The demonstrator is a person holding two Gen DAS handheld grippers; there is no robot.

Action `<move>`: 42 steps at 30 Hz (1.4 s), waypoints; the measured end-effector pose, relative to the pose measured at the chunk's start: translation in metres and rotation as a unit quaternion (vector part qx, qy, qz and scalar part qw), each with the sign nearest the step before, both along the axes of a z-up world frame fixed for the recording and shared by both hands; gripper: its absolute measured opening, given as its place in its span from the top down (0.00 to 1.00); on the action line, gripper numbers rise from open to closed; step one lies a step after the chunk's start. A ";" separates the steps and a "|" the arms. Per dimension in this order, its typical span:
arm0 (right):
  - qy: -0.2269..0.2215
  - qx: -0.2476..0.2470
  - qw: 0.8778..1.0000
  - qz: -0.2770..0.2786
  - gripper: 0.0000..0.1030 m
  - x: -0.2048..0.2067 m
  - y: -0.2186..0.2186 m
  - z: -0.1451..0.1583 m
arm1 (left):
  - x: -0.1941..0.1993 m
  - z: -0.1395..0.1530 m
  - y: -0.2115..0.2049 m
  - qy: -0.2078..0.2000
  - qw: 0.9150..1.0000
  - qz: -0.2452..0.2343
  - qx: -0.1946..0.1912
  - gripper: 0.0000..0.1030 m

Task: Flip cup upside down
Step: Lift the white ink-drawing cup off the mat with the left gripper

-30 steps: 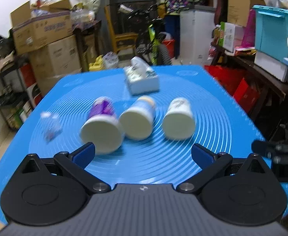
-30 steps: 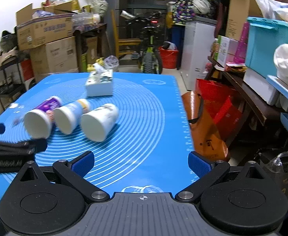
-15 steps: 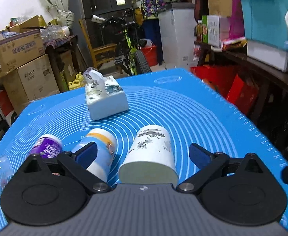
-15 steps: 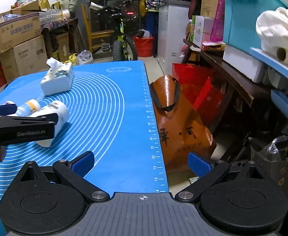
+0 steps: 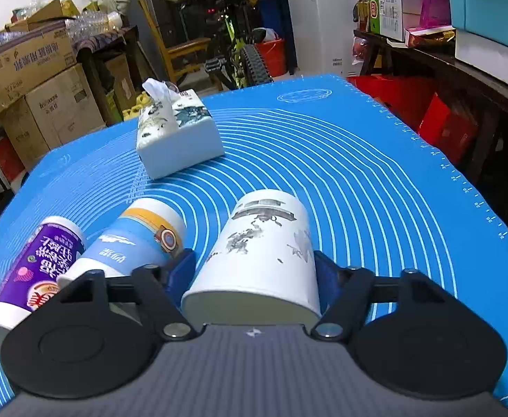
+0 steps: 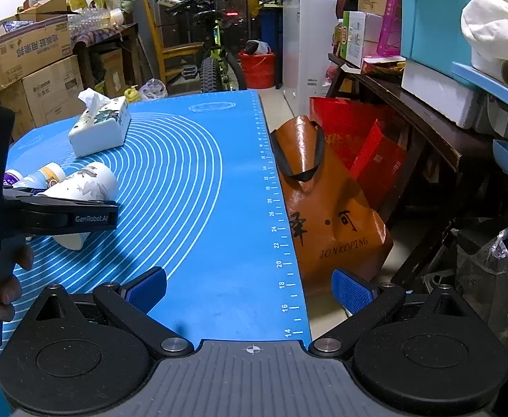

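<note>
A white cup with grey ink prints (image 5: pixel 264 246) lies on its side on the blue mat (image 5: pixel 358 180), open rim toward me. My left gripper (image 5: pixel 254 272) is shut on this cup, one blue pad on each side near the rim. In the right wrist view the same cup (image 6: pixel 87 184) lies under the left gripper's black finger (image 6: pixel 63 215). My right gripper (image 6: pixel 250 286) is open and empty over the mat's near right edge.
Two more cups lie on their sides left of the white one: a blue-and-orange one (image 5: pixel 139 243) and a purple one (image 5: pixel 35 271). A tissue box (image 5: pixel 175 132) stands farther back. An orange bag (image 6: pixel 323 215) and shelves stand right of the table.
My left gripper moved forward and right to the white cup, and its pads closed on the cup's sides. The right gripper drew right toward the mat's edge and stayed open.
</note>
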State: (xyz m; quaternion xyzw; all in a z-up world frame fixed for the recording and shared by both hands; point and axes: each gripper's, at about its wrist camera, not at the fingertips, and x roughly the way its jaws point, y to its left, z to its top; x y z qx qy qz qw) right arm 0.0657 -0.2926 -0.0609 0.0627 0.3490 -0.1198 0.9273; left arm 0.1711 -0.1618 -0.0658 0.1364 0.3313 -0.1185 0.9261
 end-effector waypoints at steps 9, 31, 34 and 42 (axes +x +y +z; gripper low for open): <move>-0.009 -0.005 1.000 0.001 0.02 -0.005 0.002 0.007 | -0.014 0.020 0.006 0.007 1.000 -0.015 -0.010 0.42; -0.007 -0.005 0.999 0.033 0.02 -0.045 0.038 0.023 | -0.085 0.014 0.052 0.051 0.997 0.029 -0.045 0.42; -0.007 -0.006 0.999 0.033 0.02 -0.046 0.040 0.024 | -0.087 0.011 0.052 0.053 0.997 0.024 -0.047 0.40; -0.003 -0.011 0.999 0.037 0.02 -0.047 0.044 0.026 | -0.088 0.004 0.062 0.040 0.997 0.027 -0.057 0.15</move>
